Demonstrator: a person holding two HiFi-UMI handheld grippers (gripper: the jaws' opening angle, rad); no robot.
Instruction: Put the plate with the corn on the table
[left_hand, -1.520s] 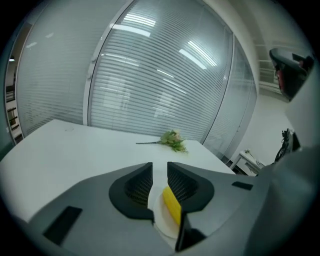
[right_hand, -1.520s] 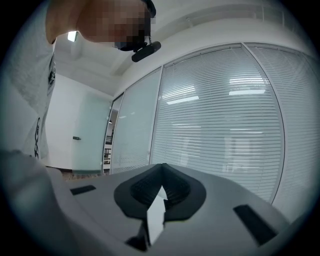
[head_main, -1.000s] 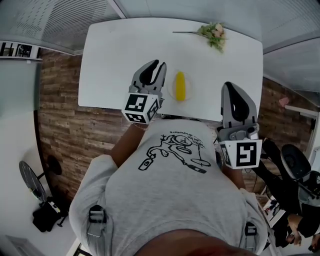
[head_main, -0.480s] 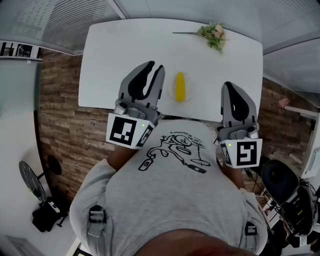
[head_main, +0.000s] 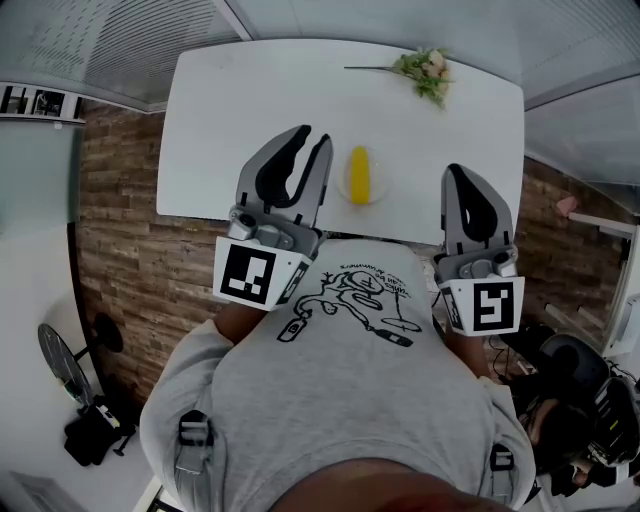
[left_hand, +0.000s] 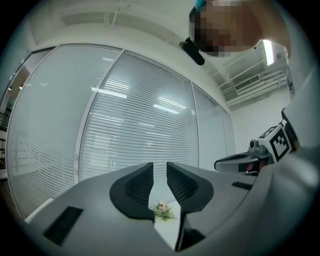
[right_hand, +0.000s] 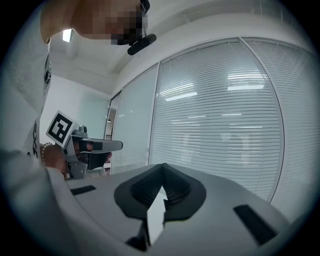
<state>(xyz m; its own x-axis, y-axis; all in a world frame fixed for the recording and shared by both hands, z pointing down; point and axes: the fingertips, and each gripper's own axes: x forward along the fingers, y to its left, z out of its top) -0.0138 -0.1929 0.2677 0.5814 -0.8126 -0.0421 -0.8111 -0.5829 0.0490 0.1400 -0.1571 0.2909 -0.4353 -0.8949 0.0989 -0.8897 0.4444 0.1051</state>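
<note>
A white table (head_main: 250, 100) stands over a wood-patterned floor (head_main: 130, 250), with blinds behind glass walls beyond it. One flower sprig (head_main: 428, 70) lies near the far right corner of the tabletop, and in the left gripper view it shows through the gap between the jaws. On the floor to the left lie a round dark stand (head_main: 58, 360) and a black bag (head_main: 92, 436). The person's grey printed shirt (head_main: 340, 380) hides the space below the near edge.

One clear plate (head_main: 379, 182) carries one yellow corn cob (head_main: 360, 173). It sits on the tabletop at the middle of the near edge, with nothing in front of it.

The two grippers hang over that near edge. The left gripper (head_main: 313, 137) (left_hand: 160, 167) has its fingers slightly spread, with nothing between them. The plate lies just beside them on their right, untouched. The right gripper (head_main: 458, 172) (right_hand: 162, 167) has its fingertips pressed together and empty, and the plate is well apart to its left, between the two grippers.
</note>
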